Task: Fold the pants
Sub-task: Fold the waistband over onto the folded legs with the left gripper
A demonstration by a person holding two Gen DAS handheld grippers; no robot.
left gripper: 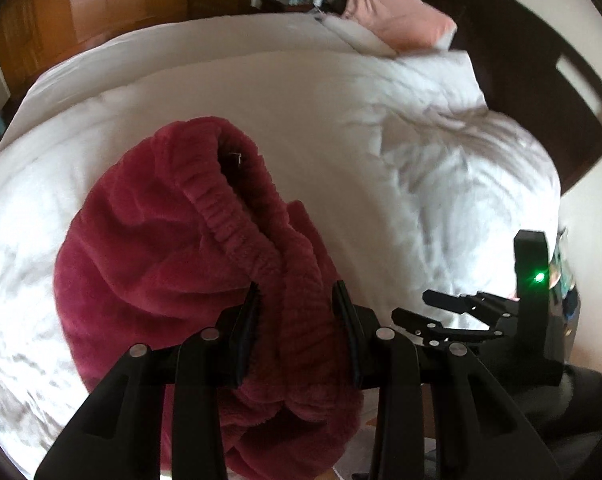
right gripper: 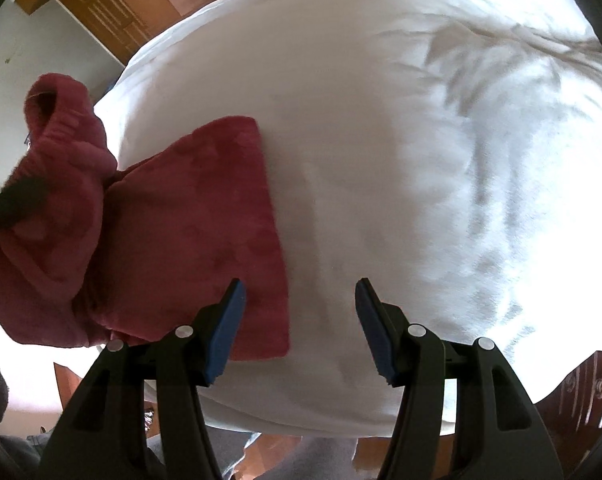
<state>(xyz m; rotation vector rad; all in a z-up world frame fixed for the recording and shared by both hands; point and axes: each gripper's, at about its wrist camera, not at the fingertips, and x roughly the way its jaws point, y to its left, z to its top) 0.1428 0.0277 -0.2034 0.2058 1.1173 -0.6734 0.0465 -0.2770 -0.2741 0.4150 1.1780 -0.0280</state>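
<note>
Fold half-made: the left gripper (left gripper: 297,332) clamps the red pants (left gripper: 173,248) by the bunched waistband (legs already flat on the bed (left gripper: 301,100)); the right gripper (right gripper: 299,328) hangs empty, jaws apart.

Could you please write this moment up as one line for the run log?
left gripper: shut on red pants, waistband end | right gripper: open, holding nothing, beside pant leg | surface: white bed

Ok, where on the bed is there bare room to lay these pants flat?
Free: the white duvet right of the pants, under the open right gripper. Crowded: the near left edge, where the left gripper grips the bunched waistband; the pink pillow fills the headboard end.
</note>
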